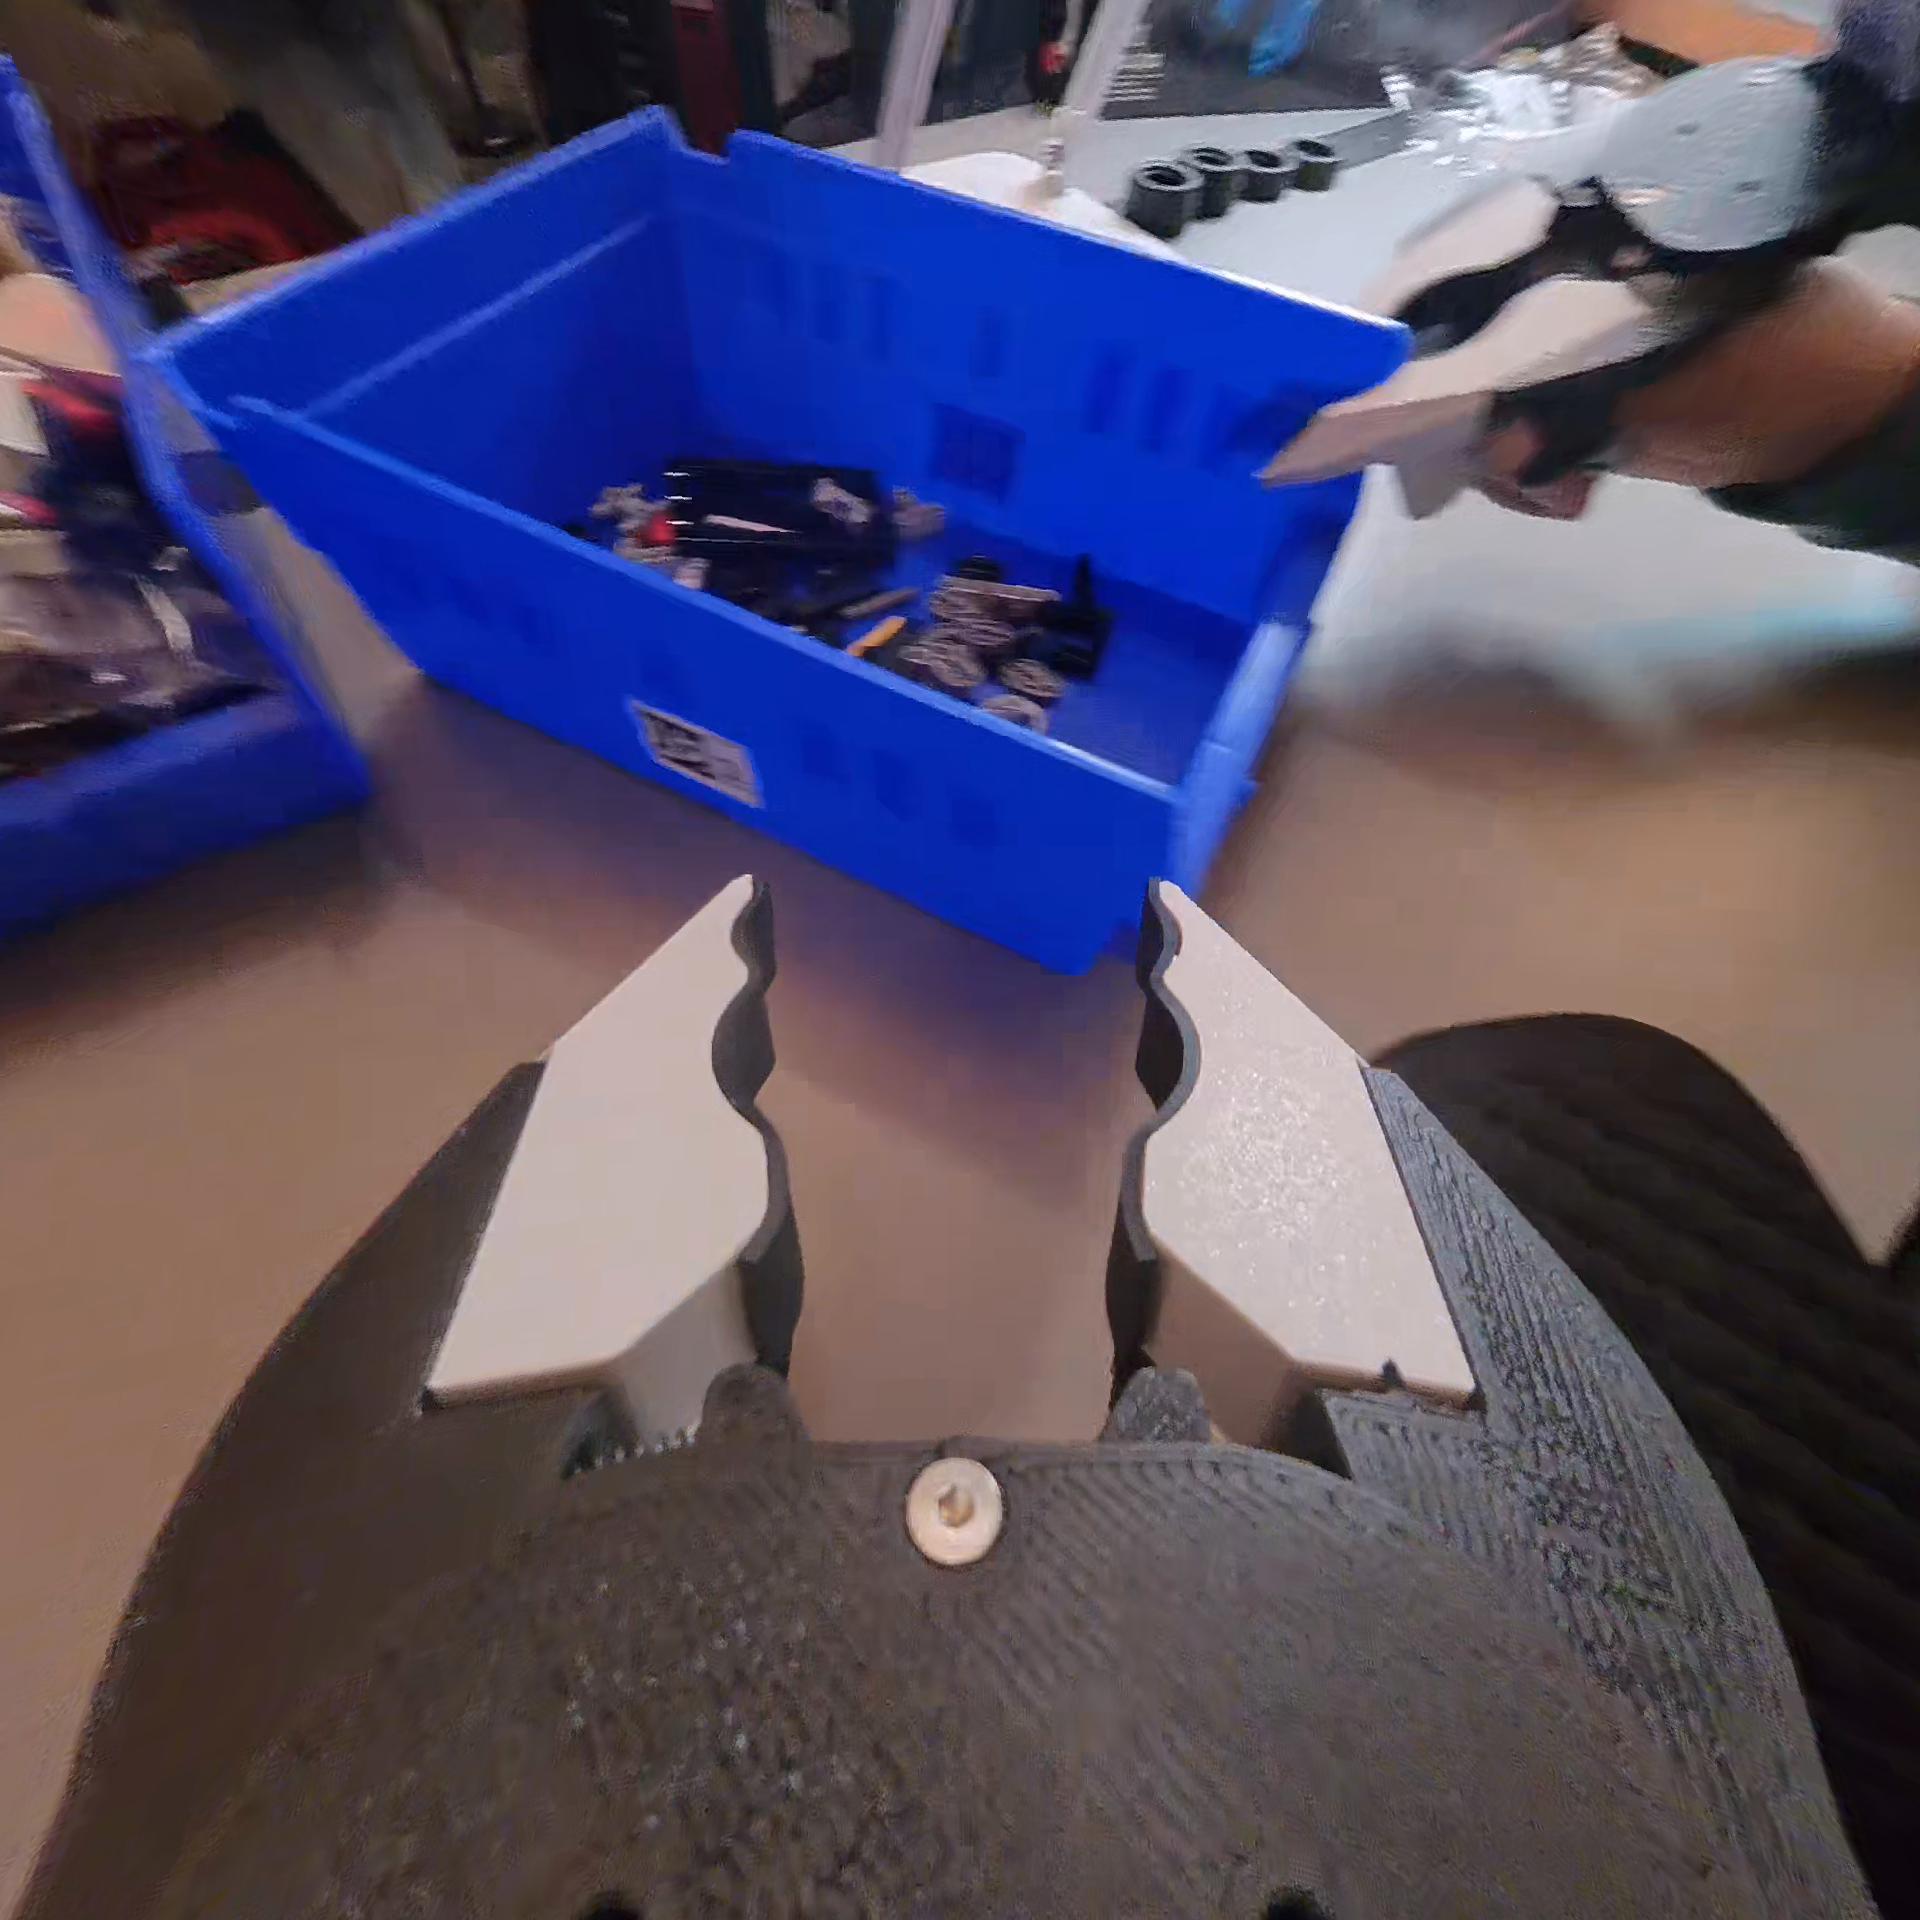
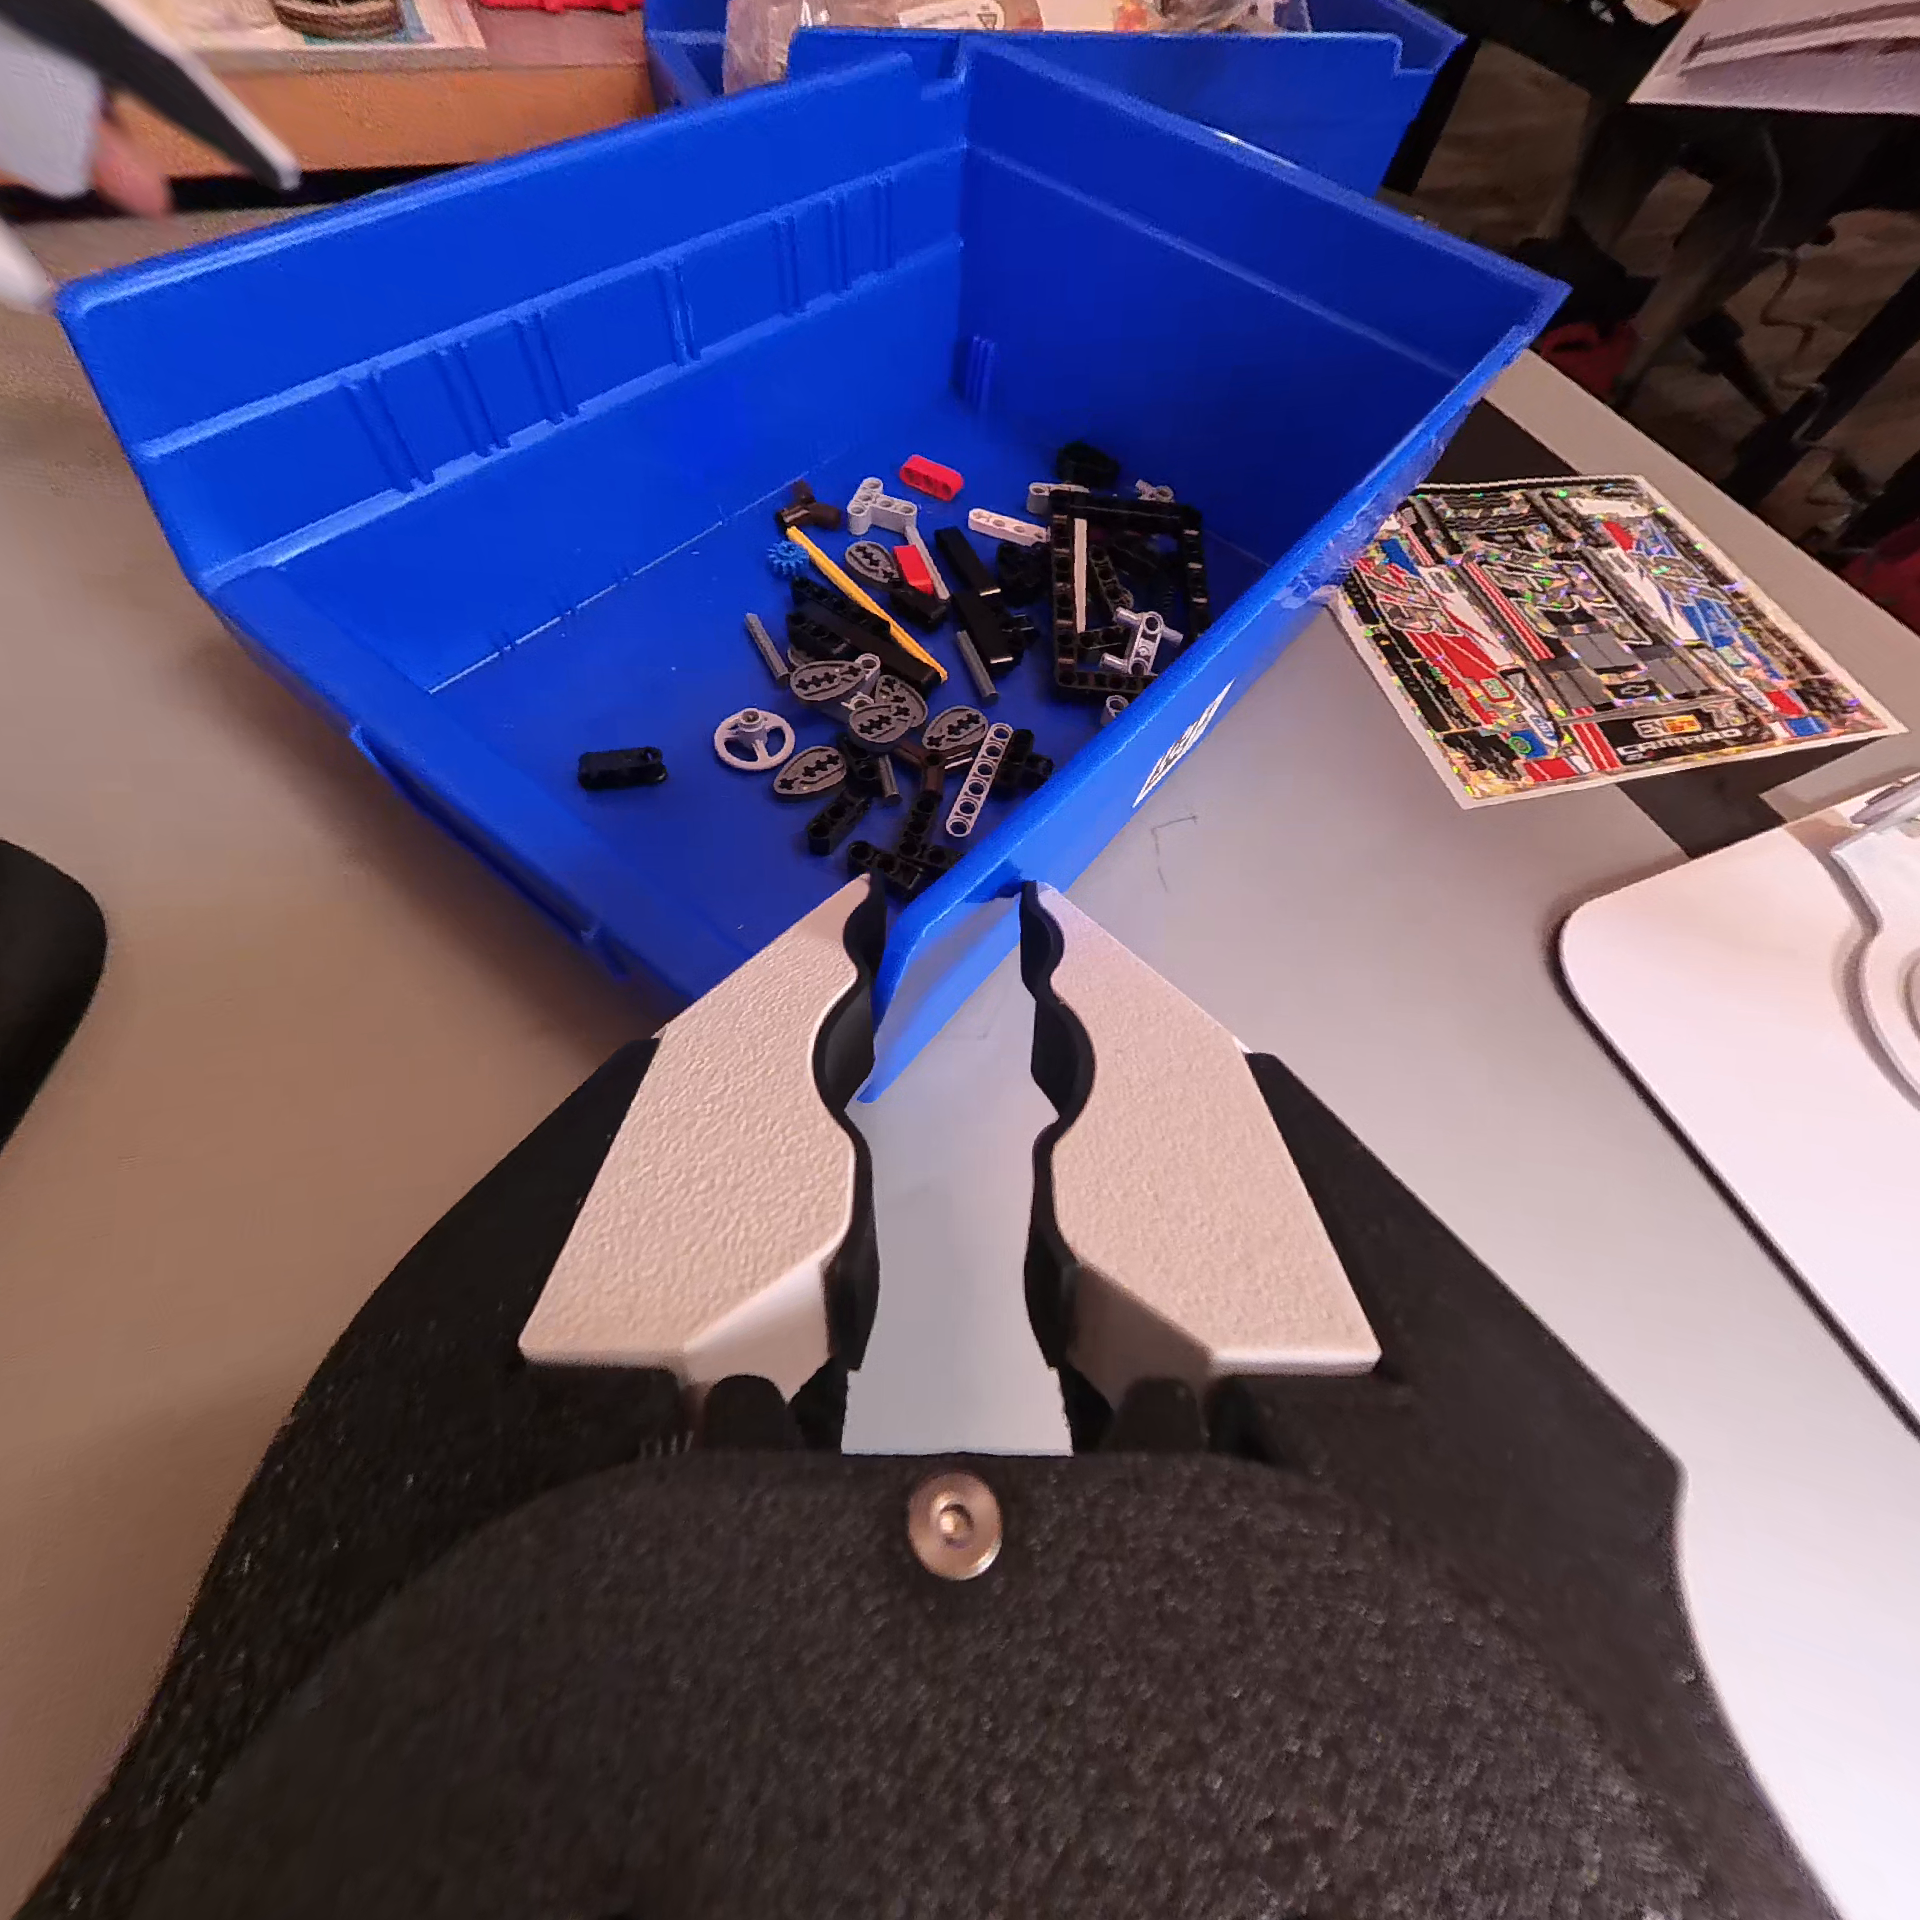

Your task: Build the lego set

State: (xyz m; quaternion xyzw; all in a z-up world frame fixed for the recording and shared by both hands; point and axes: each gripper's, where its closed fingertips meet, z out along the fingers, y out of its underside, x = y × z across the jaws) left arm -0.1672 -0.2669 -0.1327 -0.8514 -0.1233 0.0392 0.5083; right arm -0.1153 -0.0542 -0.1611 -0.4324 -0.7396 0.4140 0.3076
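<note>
A blue bin [image 2: 582, 343] holds several loose black, grey, red and yellow lego parts [image 2: 914, 665] on its floor. My right gripper [image 2: 951, 894] has its jaws narrowed around the near corner of the bin's right side wall, with the wall between the fingers. The left finger presses the rim. In the left wrist view, the same bin [image 1: 935, 821] stands just ahead of my left gripper [image 1: 956, 894], which is open, empty and low over the grey table. The right gripper [image 1: 1351, 457] shows blurred at the bin's far right corner.
A shiny sticker sheet [image 2: 1600, 634] lies on the table right of the bin. A white board [image 2: 1766, 1039] lies at the right edge. More blue bins stand behind [image 2: 1143, 62] and at the left [image 1: 125, 790]. Black rings [image 1: 1226, 177] sit far back. A black pad [image 1: 1662, 1195] lies beside my left gripper. Across from one pair of fingers to the other is roughly 25 cm.
</note>
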